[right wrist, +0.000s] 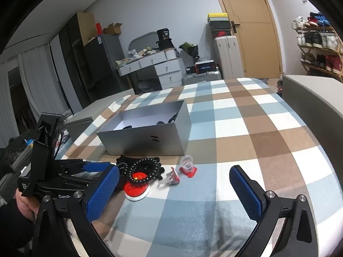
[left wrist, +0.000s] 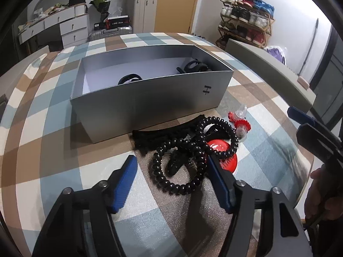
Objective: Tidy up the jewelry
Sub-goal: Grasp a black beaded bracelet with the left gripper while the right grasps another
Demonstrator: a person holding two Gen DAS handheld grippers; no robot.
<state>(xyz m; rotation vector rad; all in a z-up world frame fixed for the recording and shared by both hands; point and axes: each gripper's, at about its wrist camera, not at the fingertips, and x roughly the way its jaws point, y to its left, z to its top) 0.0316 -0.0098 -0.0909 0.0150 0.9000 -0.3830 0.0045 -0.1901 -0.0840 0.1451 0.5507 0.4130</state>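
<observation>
A grey open box (left wrist: 150,102) stands on the checked table, with black items (left wrist: 128,78) inside; it also shows in the right wrist view (right wrist: 148,137). In front of it lies a black bead string (left wrist: 193,156) looped over black bands (left wrist: 163,135) and a red round badge (left wrist: 223,150). Two small red and clear ornaments (left wrist: 240,124) lie to its right. My left gripper (left wrist: 171,169) is open, low over the bead string, its fingers either side of the loops. My right gripper (right wrist: 173,190) is open and empty, just in front of the badge (right wrist: 137,189) and ornaments (right wrist: 186,167).
The checked tablecloth (right wrist: 246,128) covers a round table. A grey chair back (right wrist: 317,107) stands at the table's right edge. Behind are a white drawer desk (right wrist: 154,66), suitcases (right wrist: 201,77), a door and a shoe rack (left wrist: 246,21).
</observation>
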